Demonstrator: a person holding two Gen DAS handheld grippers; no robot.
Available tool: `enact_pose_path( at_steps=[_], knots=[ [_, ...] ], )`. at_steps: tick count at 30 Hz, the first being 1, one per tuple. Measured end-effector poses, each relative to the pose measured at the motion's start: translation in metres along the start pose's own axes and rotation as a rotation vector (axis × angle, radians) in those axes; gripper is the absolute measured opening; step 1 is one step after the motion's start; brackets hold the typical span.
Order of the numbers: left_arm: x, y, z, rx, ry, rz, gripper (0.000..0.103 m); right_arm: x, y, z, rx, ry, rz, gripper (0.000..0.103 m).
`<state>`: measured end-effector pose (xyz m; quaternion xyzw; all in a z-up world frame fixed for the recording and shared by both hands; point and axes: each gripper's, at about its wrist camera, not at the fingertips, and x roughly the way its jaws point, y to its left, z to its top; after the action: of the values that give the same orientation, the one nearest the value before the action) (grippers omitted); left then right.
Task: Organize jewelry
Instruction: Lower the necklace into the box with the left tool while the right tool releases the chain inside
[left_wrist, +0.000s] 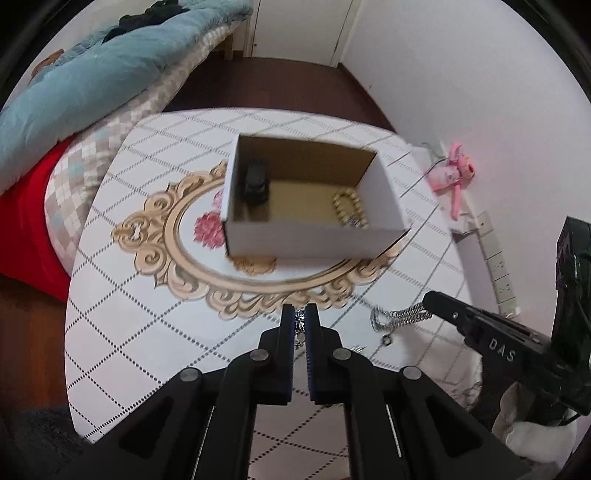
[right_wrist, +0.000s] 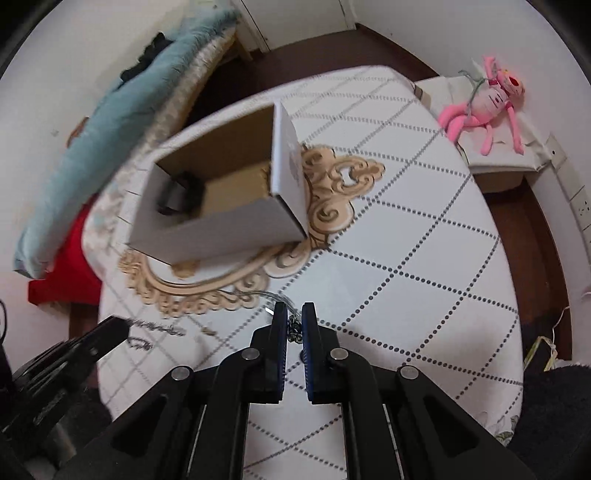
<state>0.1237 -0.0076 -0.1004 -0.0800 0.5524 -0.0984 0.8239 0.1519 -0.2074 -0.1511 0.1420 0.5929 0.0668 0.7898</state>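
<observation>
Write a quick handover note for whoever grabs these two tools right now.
Left tool: shut on a silver chain, the end hanging between its fingers.
Right tool: shut on the same chain's other end.
Chain spans the two tools above the table.
Done: gold bracelet and a dark item already lie in the cardboard box.
Left: carry the chain to the box and release it inside.

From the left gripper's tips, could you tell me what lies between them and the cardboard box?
In the left wrist view, only patterned tablecloth lies between the left gripper and cardboard box.
</observation>
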Motion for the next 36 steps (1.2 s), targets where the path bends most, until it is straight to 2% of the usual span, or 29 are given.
enact_pose_path(
  at_steps=[8, 14, 17, 23, 27, 30, 31, 33, 34, 35, 36],
  knots=[
    [-0.031, -0.015, 0.045, 0.010, -0.058, -0.075, 0.003, -0.054, 0.021, 0.031, -0.032, -0.083, 0.099, 0.008],
    [-0.032, -0.017, 0.096, 0.026, -0.069, -0.109, 0.003, -0.078, 0.040, 0.078, -0.075, -0.133, 0.166, 0.008],
    [-0.018, -0.011, 0.118, 0.013, -0.041, -0.116, 0.003, -0.071, 0.048, 0.104, -0.090, -0.128, 0.178, 0.008],
    [0.021, 0.005, 0.141, -0.015, 0.051, -0.139, 0.003, -0.029, 0.058, 0.140, -0.099, -0.044, 0.184, 0.008],
    [0.042, 0.016, 0.147, -0.061, 0.139, -0.093, 0.005, -0.002, 0.059, 0.153, -0.091, 0.006, 0.188, 0.008],
    [0.044, 0.029, 0.150, -0.106, 0.139, -0.082, 0.006, 0.014, 0.062, 0.161, -0.094, 0.043, 0.206, 0.008],
    [0.043, 0.032, 0.151, -0.107, 0.131, -0.050, 0.011, 0.019, 0.064, 0.164, -0.095, 0.056, 0.216, 0.008],
    [0.041, 0.038, 0.152, -0.114, 0.111, -0.005, 0.041, 0.029, 0.069, 0.169, -0.103, 0.085, 0.219, 0.008],
    [0.039, 0.041, 0.152, -0.123, 0.099, 0.007, 0.072, 0.035, 0.071, 0.171, -0.106, 0.104, 0.217, 0.009],
    [0.038, 0.045, 0.151, -0.132, 0.086, 0.032, 0.087, 0.042, 0.073, 0.173, -0.106, 0.127, 0.210, 0.009],
    [0.036, 0.048, 0.150, -0.135, 0.070, 0.051, 0.087, 0.046, 0.074, 0.175, -0.110, 0.146, 0.199, 0.009]
  ],
)
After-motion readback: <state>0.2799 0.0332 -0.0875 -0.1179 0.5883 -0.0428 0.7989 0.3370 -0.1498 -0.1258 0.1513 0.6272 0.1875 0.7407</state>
